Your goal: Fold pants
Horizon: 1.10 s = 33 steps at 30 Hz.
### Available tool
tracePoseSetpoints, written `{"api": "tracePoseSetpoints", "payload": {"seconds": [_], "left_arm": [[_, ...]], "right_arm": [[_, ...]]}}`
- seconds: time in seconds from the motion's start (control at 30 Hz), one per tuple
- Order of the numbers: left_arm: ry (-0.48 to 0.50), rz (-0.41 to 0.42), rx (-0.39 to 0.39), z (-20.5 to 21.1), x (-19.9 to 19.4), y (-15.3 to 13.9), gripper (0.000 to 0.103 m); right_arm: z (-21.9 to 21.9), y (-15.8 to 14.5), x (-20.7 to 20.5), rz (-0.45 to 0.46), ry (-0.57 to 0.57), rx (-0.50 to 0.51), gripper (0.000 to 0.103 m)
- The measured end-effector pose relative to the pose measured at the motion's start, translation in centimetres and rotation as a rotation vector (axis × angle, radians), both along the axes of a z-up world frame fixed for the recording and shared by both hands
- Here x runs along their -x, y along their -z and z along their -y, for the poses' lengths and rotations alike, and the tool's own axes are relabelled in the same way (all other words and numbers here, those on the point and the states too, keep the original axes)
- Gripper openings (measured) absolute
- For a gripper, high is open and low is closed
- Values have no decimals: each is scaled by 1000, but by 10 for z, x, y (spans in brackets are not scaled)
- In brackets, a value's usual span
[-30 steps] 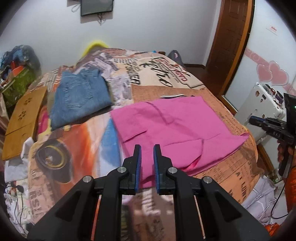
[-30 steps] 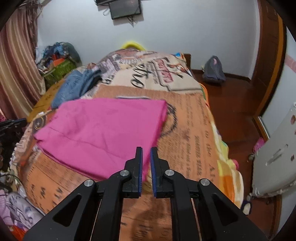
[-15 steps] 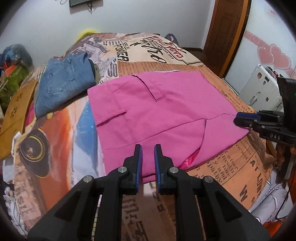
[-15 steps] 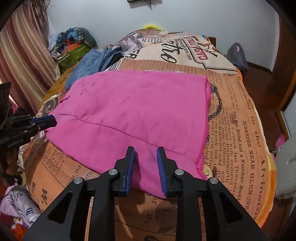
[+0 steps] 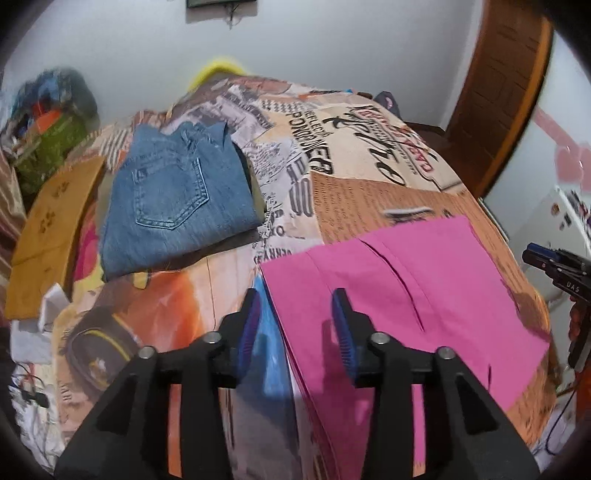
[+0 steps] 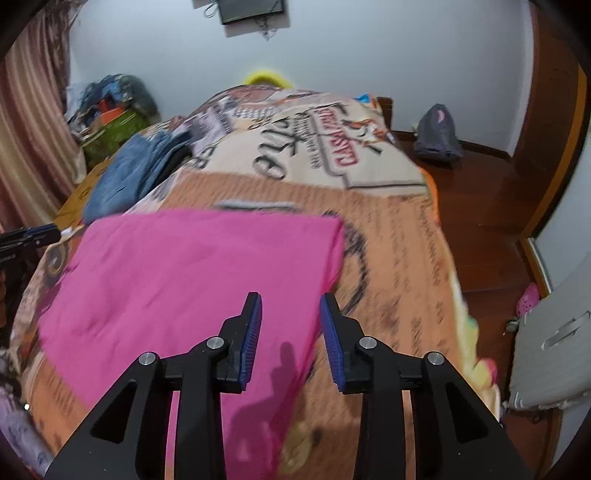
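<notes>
Two grippers: both at the bottom centre of their own views, nearest the camera.
Left gripper (image 5: 296, 325): fingers spread apart, gripping nothing, poised over the near left edge of the pink pants.
Right gripper (image 6: 290, 329): fingers spread apart, gripping nothing, poised over the near right edge of the pants.
Pink pants (image 5: 399, 295): folded flat on the bedspread, centre right in the left view, centre left in the right view (image 6: 184, 280).
Bedspread (image 5: 354, 162): newspaper print, filling mid-frame.
Folded jeans (image 5: 177, 199): upper left, farther back, apart from the pants.
Wall screen (image 6: 251, 9): top centre, farthest.
</notes>
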<state>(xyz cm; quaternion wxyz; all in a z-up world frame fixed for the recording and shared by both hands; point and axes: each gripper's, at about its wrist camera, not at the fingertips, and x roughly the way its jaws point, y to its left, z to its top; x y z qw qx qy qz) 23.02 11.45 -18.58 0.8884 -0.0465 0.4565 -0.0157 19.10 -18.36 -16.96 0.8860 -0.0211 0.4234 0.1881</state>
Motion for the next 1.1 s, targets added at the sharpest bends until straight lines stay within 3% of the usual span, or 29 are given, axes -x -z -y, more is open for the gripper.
{"api": "tracePoseSetpoints", "payload": {"seconds": [0.13, 0.33, 0.4, 0.47, 0.57, 0.6, 0.67, 0.7, 0.9, 1.1], "left_arm": [[-21, -50, 44, -9, -26, 20, 45], [-19, -105, 77, -13, -44, 48, 44], [-8, -109, 105, -14, -45, 53, 37], [3, -118, 147, -14, -48, 57, 24], [11, -116, 114, -11, -49, 58, 8], [15, -112, 104, -10, -50, 58, 8], [16, -99, 86, -8, -48, 57, 4], [16, -91, 68, -6, -47, 55, 4], [-2, -45, -30, -3, -43, 45, 3], [-28, -60, -100, -9, -49, 52, 3]], "right_arm": [[5, 5, -34, -5, 40, -1, 40], [1, 29, -85, -54, 54, -12, 43], [-4, 43, -100, -85, 46, -10, 43], [-8, 57, -113, -121, 30, -12, 43], [-13, 75, -127, -168, 17, -18, 43], [-14, 78, -128, -178, 17, -17, 41], [-17, 79, -128, -162, 3, -10, 23], [-18, 78, -128, -161, -8, -9, 8], [-24, 73, -121, -90, -17, 59, 3], [-23, 71, -126, -61, -3, 88, 2]]}}
